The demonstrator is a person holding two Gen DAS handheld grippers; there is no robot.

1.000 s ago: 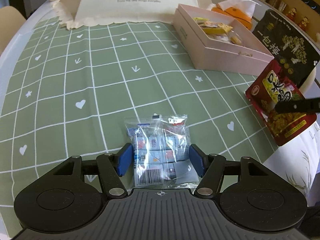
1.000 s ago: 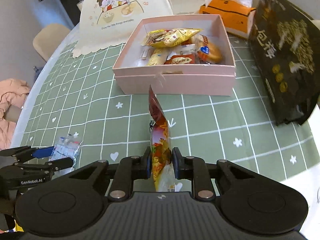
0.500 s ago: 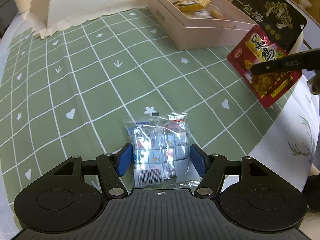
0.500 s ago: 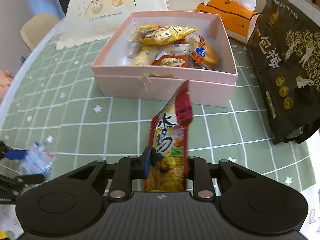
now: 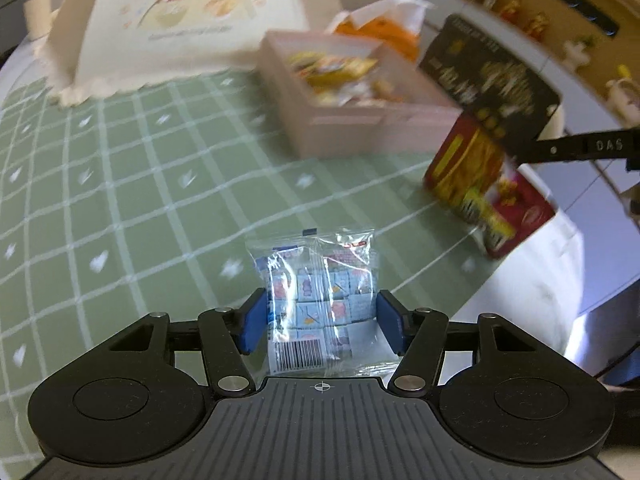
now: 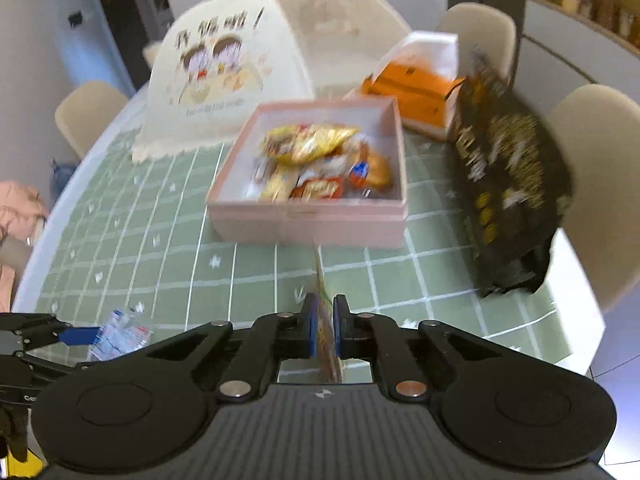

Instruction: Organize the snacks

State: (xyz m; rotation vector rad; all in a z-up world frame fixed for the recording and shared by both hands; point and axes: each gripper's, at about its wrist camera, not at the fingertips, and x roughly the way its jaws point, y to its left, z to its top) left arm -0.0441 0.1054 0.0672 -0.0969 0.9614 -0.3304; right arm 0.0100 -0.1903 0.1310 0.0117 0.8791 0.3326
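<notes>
A clear packet of small wrapped candies point(image 5: 316, 292) sits between the blue pads of my left gripper point(image 5: 320, 320). Its jaws are closing, and the pads press the packet's two sides just above the green checked cloth. The same packet point(image 6: 120, 334) shows at the lower left of the right wrist view. My right gripper point(image 6: 325, 320) is shut on a red snack packet point(image 6: 325, 336), seen edge-on there. The left wrist view shows this red packet point(image 5: 480, 184) hanging from a black finger point(image 5: 576, 146). An open pink box point(image 6: 308, 224) holding several snacks lies ahead.
A large black bag point(image 6: 504, 184) stands right of the pink box, with an orange tissue box point(image 6: 416, 96) behind it. A cream mesh food cover point(image 6: 224, 80) stands at the back left. The table's edge point(image 6: 576, 280) runs close on the right, with beige chairs around.
Both grippers have risen. The left jaws have narrowed onto the clear packet. The red packet has turned edge-on in the right wrist view and hangs higher off the cloth.
</notes>
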